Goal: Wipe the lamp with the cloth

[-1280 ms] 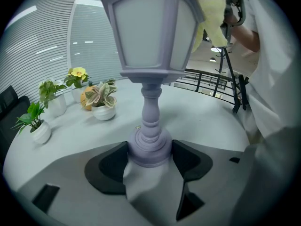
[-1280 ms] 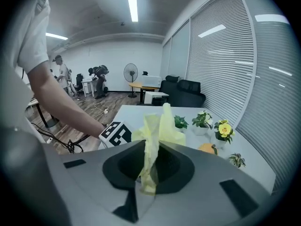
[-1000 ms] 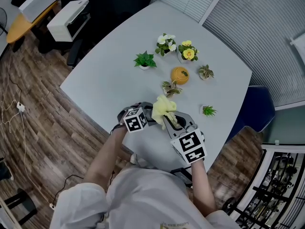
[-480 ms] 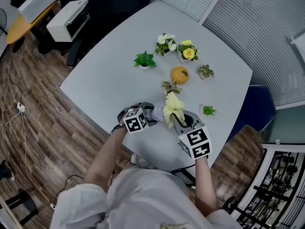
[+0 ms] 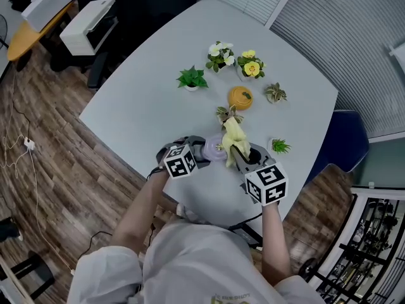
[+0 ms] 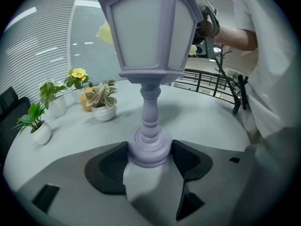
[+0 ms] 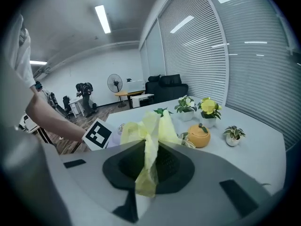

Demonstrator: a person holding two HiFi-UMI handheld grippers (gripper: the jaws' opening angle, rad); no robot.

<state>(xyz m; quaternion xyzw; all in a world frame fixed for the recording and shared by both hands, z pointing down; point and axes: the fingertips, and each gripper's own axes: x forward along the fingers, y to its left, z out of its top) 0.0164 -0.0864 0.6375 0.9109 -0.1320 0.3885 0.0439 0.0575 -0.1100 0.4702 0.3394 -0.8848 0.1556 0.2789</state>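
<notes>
Near the table edge, left fingers clamp the lamp base, right fingers pinch the cloth; bare tabletop leftward.

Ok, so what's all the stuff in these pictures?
table: one, pale grey, under everything
potted plants: six, green in white pots, spread past the grippers
jar: one, orange, among the plants
lamp: one, lilac, base in the left gripper
cloth: one, yellow, in the right gripper
boxy machine: one, white, off the table, upper left
chair: one, dark blue, table's right edge
left gripper: one, grey, shut on the lamp's base
right gripper: one, grey, shut on the cloth
shirt: one, white, bottom of head view
</notes>
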